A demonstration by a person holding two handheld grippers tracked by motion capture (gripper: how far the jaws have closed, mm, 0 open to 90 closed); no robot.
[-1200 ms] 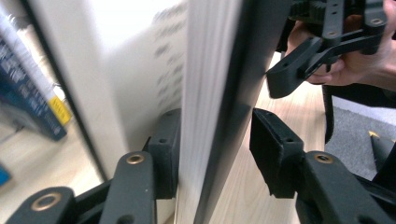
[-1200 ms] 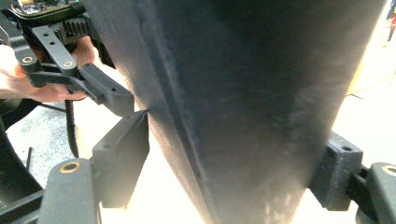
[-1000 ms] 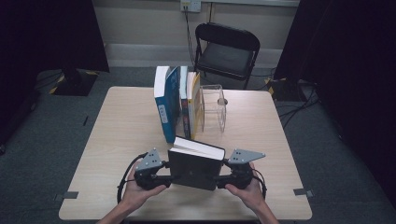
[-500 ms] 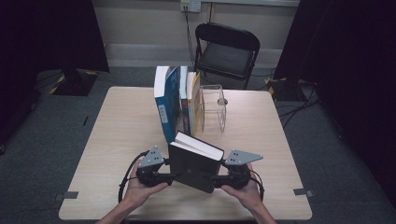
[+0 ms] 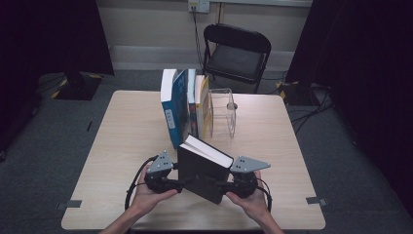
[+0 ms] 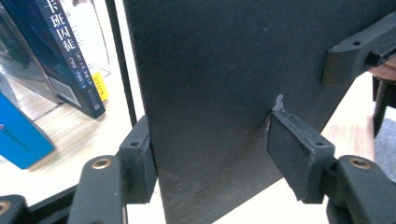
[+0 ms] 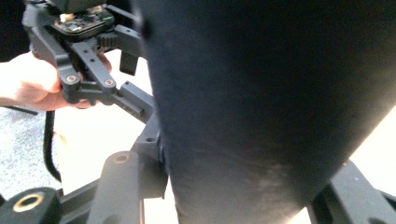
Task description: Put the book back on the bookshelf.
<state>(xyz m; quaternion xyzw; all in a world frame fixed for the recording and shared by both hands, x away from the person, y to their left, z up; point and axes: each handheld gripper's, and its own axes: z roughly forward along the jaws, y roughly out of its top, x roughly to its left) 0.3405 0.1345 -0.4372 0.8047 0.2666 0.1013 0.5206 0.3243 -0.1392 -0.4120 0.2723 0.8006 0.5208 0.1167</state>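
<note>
While our left gripper (image 5: 181,184) has just been easing apart and the right gripper (image 5: 217,185) closing, both straddle the black book (image 5: 202,171) at six o'clock. It stands tilted (pages uppermost); left pads sit loose, right grasp we cannot tell.

Black hardcover book (image 5: 203,175) up on end at the near middle of the tabletop (image 5: 122,146), tilted, its lower corner down by the wood. Cover plain, matte, scuffed near the lower edge. Pale page block showing along the top, the cover slightly parted there. It stands just in front of the upright row of books (image 5: 187,107).
</note>
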